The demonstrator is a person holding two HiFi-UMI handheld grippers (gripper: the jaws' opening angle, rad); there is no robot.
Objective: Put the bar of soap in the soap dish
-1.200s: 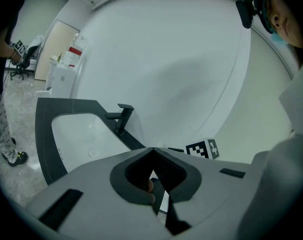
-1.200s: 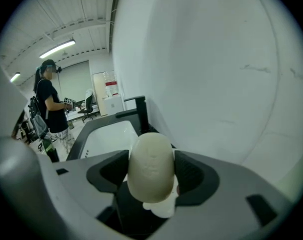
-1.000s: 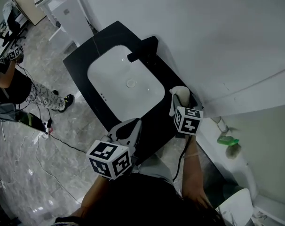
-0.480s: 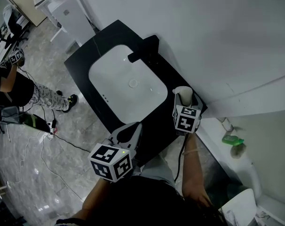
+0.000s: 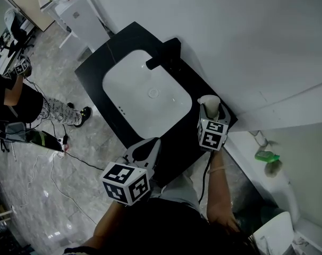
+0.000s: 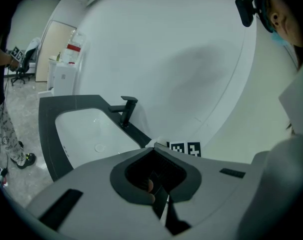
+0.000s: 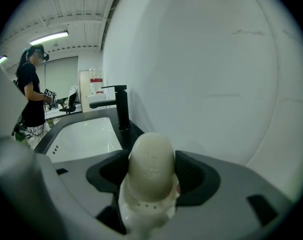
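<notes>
Right gripper [image 5: 209, 111] edged soap [image 7: 150, 159] nearer wall [image 5: 246, 47] at counter [image 5: 178, 142] edge.

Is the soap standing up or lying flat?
Standing up: the bar of soap sits on end between the right gripper's jaws, rounded end upward.

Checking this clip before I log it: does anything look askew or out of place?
One thing: the bar of soap stands on end in the right gripper, its lower end at the white soap dish rather than lying flat in it. Nothing looks spilled or damaged on the counter.
</notes>
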